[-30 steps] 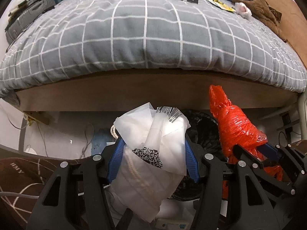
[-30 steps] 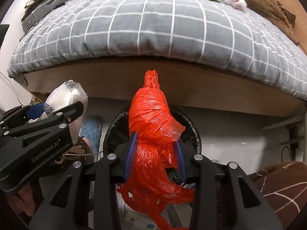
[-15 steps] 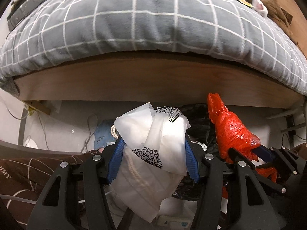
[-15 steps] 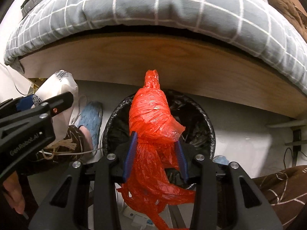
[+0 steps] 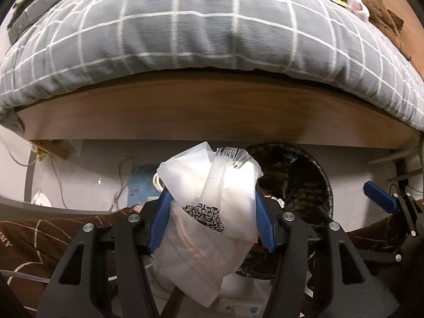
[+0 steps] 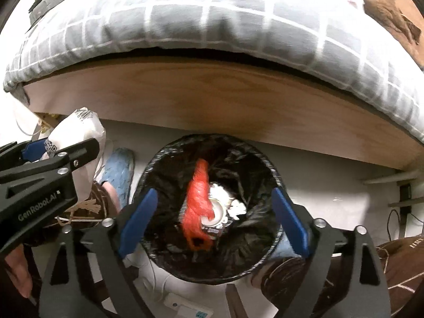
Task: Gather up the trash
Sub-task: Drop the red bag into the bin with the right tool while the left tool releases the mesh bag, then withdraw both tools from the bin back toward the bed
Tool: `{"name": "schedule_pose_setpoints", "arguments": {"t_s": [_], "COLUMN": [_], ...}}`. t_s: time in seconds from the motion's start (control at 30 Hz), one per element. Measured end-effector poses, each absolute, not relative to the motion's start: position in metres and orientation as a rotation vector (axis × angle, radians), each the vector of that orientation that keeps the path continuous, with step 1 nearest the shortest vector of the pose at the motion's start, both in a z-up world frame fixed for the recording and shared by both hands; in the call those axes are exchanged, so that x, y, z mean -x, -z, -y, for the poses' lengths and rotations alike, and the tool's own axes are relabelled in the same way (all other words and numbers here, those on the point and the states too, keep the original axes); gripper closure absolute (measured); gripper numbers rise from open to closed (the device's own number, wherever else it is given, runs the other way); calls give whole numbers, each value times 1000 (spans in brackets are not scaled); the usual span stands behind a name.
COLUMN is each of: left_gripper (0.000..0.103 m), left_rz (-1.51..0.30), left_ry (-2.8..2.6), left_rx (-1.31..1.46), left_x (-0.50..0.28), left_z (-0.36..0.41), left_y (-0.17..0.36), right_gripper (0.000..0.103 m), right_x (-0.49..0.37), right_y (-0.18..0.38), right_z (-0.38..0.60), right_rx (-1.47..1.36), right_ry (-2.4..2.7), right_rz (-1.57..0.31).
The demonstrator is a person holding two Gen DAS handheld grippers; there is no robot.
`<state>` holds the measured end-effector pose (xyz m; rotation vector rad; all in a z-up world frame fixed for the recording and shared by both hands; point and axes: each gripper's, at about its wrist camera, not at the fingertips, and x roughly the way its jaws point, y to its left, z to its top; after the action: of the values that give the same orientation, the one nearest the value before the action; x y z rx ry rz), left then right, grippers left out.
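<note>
My left gripper (image 5: 210, 221) is shut on a crumpled white plastic bag (image 5: 212, 212) with printed barcodes, held left of the bin. The bin (image 6: 273, 185), lined with a black bag, stands on the floor below the bed edge; in the left wrist view its rim (image 5: 322, 175) shows to the right. My right gripper (image 6: 213, 221) is open and empty above the bin. The red plastic bag (image 6: 197, 201) lies inside the bin on white scraps. The left gripper and white bag (image 6: 76, 132) show at the left of the right wrist view.
A bed with a grey checked duvet (image 5: 201, 31) and a wooden side board (image 5: 212, 116) fills the upper view. A blue slipper (image 6: 119, 169) lies left of the bin. Cables (image 5: 53, 175) run over the pale floor. Brown cloth (image 5: 371, 10) lies on the bed.
My right gripper has opened and the red bag has dropped into the bin. Both grippers have moved lower and closer to the bin. The left still holds the white bag.
</note>
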<state>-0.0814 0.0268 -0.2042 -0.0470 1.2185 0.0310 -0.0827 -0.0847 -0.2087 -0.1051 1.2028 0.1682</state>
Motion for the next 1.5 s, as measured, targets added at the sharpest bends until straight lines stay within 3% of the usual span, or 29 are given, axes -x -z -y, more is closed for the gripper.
{"name": "schedule_pose_setpoints", "arguments": {"t_s": [0.13, 0.77, 1.03, 1.1, 1.2, 1.5], "left_gripper": [47, 45, 29, 19, 13, 6], "left_rz": [-1213, -1245, -1242, -1241, -1235, -1180], "left_ry": [4, 160, 166, 149, 134, 106], "left_rx": [35, -22, -40, -40, -37, -59], "left_x": [78, 74, 72, 73, 75, 76], "left_z": [-11, 54, 58, 57, 55, 51], "left_y": [202, 207, 216, 219, 219, 201], "right_gripper": [10, 9, 9, 9, 9, 9], "right_x": [81, 86, 86, 85, 85, 86], "right_y": [203, 187, 194, 194, 193, 174], "right_z": [108, 199, 210, 211, 211, 209], "right_rx": [102, 27, -7, -15, -14, -1], "right_ry": [-114, 48, 70, 74, 75, 75], "right_rz": [-1179, -1135, -1150, -1151, -1145, -1108]}}
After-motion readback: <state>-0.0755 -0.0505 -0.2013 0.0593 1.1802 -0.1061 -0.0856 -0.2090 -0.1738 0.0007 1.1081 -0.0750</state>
